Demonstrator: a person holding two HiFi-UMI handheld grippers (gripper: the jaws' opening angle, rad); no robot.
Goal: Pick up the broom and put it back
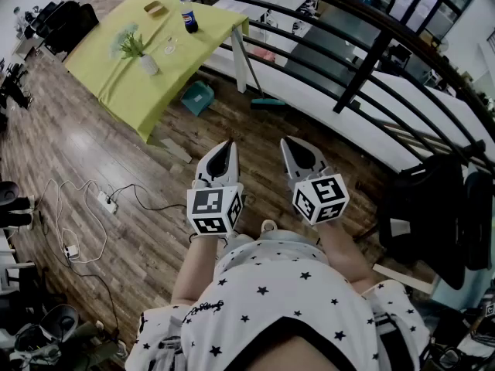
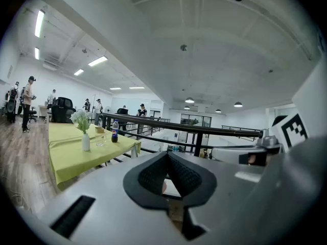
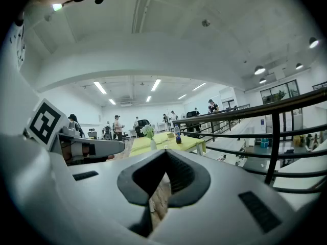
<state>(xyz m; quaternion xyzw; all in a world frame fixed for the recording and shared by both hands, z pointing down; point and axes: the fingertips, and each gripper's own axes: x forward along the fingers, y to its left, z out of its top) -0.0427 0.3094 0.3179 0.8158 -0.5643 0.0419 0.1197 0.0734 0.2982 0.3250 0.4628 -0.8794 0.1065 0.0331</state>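
Closest to me is the white star-printed shirt (image 1: pixel 286 300) at 6 o'clock. Just past it both tools point forward and slightly down. The left tool (image 1: pixel 226 145) has its dark pads pressed together with nothing between them. The right tool (image 1: pixel 287 141) is closed and empty too.

What I take to be the broom (image 1: pixel 267 103) is a slim teal-ended thing at 12 o'clock. It lies flat on the brown wooden plank floor (image 1: pixel 116 168) by the white leg of the bench (image 1: pixel 116 83), which is draped in yellow-green cloth. It is too small for me to be sure, and I cannot trace its handle. A teal dustpan-like box (image 1: pixel 198 97) sits at 11 o'clock under the bench edge. The black metal railing (image 1: pixel 371 60) runs across from 12 to 3 o'clock. Both tools are well short of the broom.

I expect it to be light, with a long stiff handle and a soft, springy head. The weight would sit toward the head, so a pinch far up the stick would let it swing and droop. A smooth round handle may also roll between flat pads. I would spread one tool and take the handle crosswise, fairly close to the head. The other tool could then steady it higher up.
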